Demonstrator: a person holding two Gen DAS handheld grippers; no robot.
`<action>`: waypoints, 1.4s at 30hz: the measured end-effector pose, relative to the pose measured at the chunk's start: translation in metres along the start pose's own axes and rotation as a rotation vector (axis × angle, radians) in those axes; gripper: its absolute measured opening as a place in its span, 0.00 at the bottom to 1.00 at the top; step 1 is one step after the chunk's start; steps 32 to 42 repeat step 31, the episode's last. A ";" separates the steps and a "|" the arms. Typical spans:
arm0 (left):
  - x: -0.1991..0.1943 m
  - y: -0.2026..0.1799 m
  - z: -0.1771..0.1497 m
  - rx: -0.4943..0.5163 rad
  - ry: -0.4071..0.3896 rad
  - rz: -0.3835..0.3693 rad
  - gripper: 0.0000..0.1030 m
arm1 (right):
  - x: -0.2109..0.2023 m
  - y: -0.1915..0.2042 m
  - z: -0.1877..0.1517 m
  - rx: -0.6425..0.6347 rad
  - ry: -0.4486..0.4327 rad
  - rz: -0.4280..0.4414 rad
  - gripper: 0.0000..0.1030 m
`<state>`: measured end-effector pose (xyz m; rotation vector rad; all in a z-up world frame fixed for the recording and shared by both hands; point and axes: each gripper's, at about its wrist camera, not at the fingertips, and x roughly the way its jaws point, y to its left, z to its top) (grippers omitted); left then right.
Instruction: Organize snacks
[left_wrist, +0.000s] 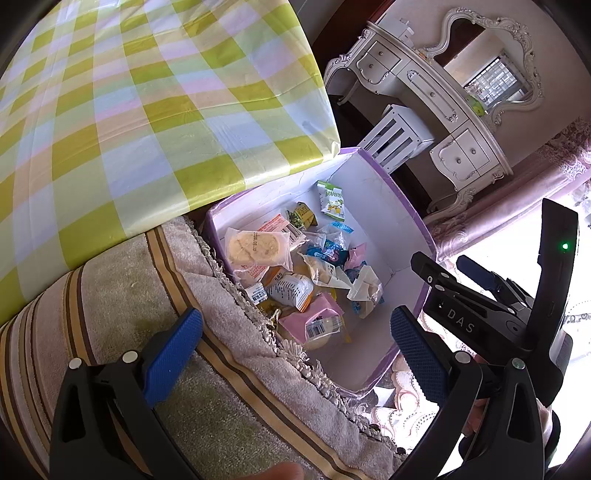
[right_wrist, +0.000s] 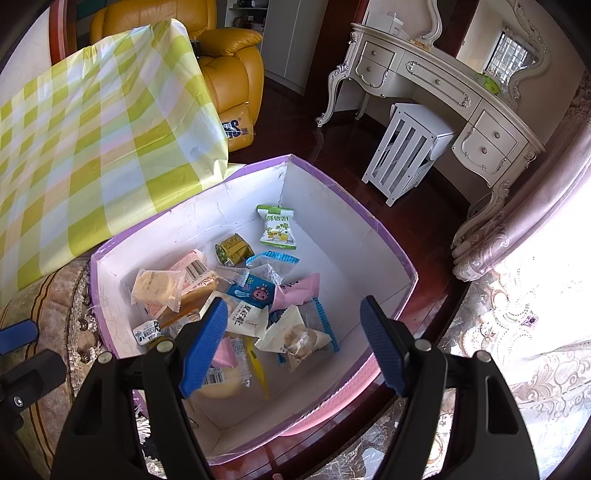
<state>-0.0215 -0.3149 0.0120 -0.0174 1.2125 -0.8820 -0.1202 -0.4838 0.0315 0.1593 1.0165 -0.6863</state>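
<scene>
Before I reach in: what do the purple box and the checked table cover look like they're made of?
Purple box: looks like cardboard, with matte white inner walls showing creases and scuffs, and a thin purple rim. Checked table cover: probably thin plastic sheet, glossy with sharp highlights and crinkled edges; coated cloth can't be ruled out.

Daylight came from right side of both views; lace curtain (right_wrist: 535, 332) blew out to white there. Box (right_wrist: 332, 206) interior was evenly lit, white walls bright, soft shadows under snack packets (right_wrist: 258, 295). Checked cloth (left_wrist: 147, 110) showed mild sheen near its right corner. Dark floor (right_wrist: 303, 122) carried faint reflections. Strong fisheye bending curved dressing table (right_wrist: 443, 92); black vignette filled frame corners. Packets were sharp, near gripper bodies slightly soft.
</scene>
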 end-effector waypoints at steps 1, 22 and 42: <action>0.000 0.000 0.000 0.000 0.000 0.000 0.96 | 0.000 0.000 0.001 0.000 0.000 0.000 0.72; 0.010 -0.006 0.005 0.035 0.011 0.024 0.96 | 0.007 -0.006 -0.003 0.015 0.031 -0.001 0.74; -0.047 0.017 -0.003 0.069 -0.113 0.160 0.96 | -0.028 0.045 0.005 -0.048 0.004 0.147 0.75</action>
